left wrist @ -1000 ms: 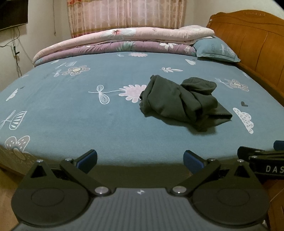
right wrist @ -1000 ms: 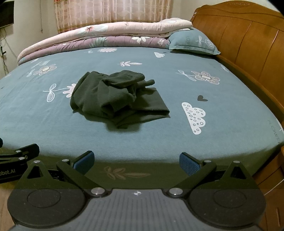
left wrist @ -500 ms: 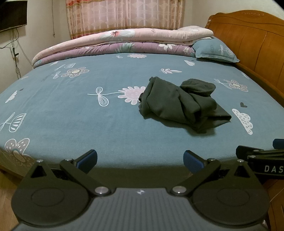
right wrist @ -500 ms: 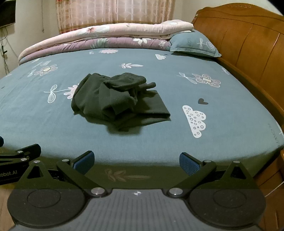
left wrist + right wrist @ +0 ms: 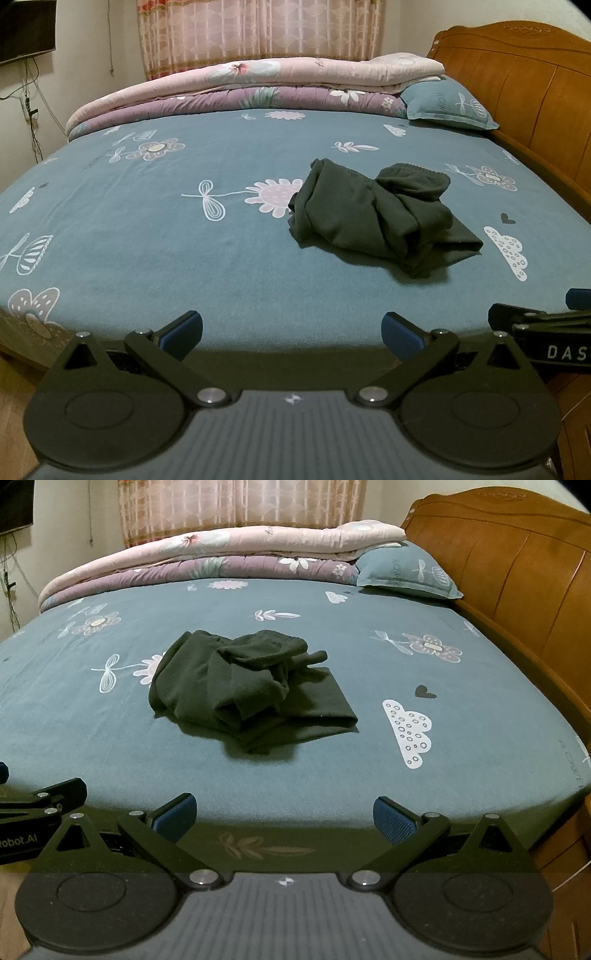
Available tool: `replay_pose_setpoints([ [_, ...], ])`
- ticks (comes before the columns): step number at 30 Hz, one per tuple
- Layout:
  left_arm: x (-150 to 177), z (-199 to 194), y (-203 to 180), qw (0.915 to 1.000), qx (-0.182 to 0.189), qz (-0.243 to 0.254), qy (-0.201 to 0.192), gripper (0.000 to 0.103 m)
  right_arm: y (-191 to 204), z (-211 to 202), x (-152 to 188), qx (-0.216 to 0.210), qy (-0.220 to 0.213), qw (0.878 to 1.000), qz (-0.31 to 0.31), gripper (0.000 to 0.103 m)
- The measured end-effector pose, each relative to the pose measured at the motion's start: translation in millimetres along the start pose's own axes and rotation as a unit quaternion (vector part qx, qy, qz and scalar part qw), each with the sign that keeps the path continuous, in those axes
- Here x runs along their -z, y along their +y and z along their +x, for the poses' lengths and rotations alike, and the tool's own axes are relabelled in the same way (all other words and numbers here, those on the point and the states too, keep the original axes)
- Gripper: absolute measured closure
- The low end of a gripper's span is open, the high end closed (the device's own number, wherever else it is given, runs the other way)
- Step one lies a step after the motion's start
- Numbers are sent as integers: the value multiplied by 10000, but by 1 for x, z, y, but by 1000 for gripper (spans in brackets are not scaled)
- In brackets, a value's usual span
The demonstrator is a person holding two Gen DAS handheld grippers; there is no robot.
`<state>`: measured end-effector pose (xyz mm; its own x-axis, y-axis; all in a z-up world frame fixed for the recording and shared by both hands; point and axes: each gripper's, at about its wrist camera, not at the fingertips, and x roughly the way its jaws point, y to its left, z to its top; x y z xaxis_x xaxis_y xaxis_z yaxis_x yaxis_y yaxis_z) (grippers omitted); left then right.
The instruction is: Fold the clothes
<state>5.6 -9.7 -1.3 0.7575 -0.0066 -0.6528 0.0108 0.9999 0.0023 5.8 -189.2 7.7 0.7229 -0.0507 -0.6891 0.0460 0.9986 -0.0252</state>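
Note:
A dark green garment (image 5: 376, 216) (image 5: 247, 686) lies crumpled in a heap on the blue flowered bed sheet (image 5: 147, 236) (image 5: 461, 686), right of centre in the left wrist view and left of centre in the right wrist view. My left gripper (image 5: 291, 330) hovers at the bed's near edge, open, with nothing between its blue pads. My right gripper (image 5: 284, 814) sits beside it at the same edge, also open and empty. Both are well short of the garment. The right gripper's side shows at the left view's right border.
Folded pink and purple quilts (image 5: 258, 88) (image 5: 207, 557) lie along the far side of the bed, with a blue pillow (image 5: 447, 101) (image 5: 402, 572) beside them. A wooden headboard (image 5: 517, 81) (image 5: 517, 561) rises on the right. Curtains (image 5: 258, 33) hang behind.
Both grippers have risen and tilted slightly, so the bed appears a little lower in each view. The garment has not moved and both grippers stay open.

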Motion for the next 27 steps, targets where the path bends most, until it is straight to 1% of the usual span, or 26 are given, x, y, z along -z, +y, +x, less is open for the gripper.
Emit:
replay_pose_setpoints([
  [15, -3, 13, 1, 10000, 3, 2, 87, 1, 0, 15, -2, 10, 126, 9999, 9, 0],
  [27, -9, 29, 1, 9998, -47, -30, 164, 1, 1, 36, -6, -45, 291, 9996, 18, 0],
])
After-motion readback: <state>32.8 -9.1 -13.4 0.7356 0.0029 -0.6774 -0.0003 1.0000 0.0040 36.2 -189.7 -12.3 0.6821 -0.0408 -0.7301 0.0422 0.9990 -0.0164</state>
